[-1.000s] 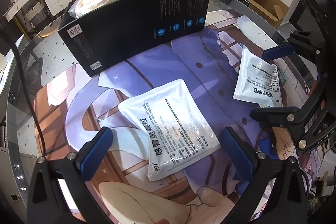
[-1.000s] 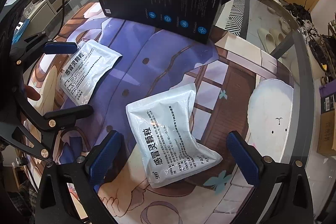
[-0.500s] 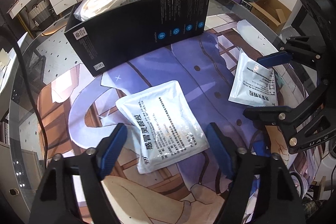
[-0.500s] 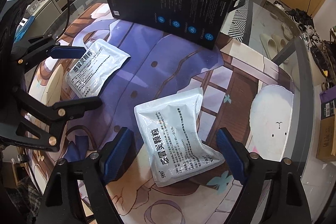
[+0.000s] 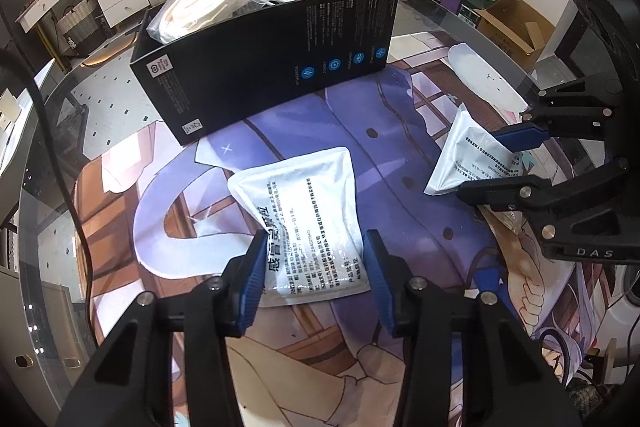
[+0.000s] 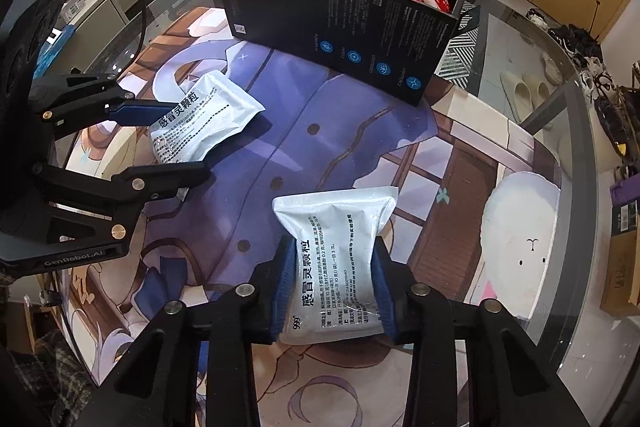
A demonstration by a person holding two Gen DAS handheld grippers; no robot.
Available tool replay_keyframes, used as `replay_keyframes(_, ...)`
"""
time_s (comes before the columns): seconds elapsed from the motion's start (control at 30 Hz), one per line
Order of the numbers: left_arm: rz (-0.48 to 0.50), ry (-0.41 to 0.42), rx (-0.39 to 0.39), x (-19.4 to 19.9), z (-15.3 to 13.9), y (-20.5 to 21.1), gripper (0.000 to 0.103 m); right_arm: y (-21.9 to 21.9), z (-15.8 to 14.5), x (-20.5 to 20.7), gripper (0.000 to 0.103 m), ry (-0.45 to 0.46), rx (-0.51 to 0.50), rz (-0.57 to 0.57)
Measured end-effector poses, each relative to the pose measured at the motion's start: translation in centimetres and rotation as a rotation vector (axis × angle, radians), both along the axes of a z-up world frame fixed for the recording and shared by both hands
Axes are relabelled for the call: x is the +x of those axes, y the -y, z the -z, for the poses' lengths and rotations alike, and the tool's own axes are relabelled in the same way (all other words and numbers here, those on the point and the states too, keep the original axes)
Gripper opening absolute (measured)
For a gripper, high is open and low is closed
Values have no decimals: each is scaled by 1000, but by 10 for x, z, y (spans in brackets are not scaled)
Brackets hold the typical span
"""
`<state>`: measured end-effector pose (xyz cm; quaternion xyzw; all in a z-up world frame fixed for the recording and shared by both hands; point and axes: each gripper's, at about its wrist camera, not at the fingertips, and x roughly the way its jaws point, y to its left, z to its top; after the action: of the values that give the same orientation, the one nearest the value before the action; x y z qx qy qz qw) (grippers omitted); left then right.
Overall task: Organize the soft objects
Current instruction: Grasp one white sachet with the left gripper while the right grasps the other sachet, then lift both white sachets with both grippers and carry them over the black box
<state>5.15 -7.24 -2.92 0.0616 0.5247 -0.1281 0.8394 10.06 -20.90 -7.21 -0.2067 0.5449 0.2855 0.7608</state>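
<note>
Two white sachets (image 5: 308, 219) (image 5: 472, 155), one black box (image 5: 272, 67), two tools (image 5: 314, 275) (image 6: 332, 287).

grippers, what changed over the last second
Both have been closing. The right gripper now pinches its white pouch, bunching it. The left gripper has narrowed around its pouch, whose left edge is buckling. The black box and mat stayed put.

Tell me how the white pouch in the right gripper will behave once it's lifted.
The white pouch is probably floppy: it already bulges and creases where the right gripper pinches it, so its free end may sag. Its glossy film looks somewhat slippery. It seems light, pillowy and unlikely to break.
</note>
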Motion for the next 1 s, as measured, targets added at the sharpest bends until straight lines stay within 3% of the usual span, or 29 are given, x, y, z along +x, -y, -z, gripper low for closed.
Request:
replay_keyframes(0.17,13,-22,-48,0,-3,-3,44,5,-1,6,31,-13,21,17)
replay_keyframes(0.47,12,-34,-48,-1,-6,-6,42,8,-8,18,29,-24,47,29)
replay_keyframes(1.0,-15,35,-31,11,-44,-21,42,4,-50,33,29,47,78,30)
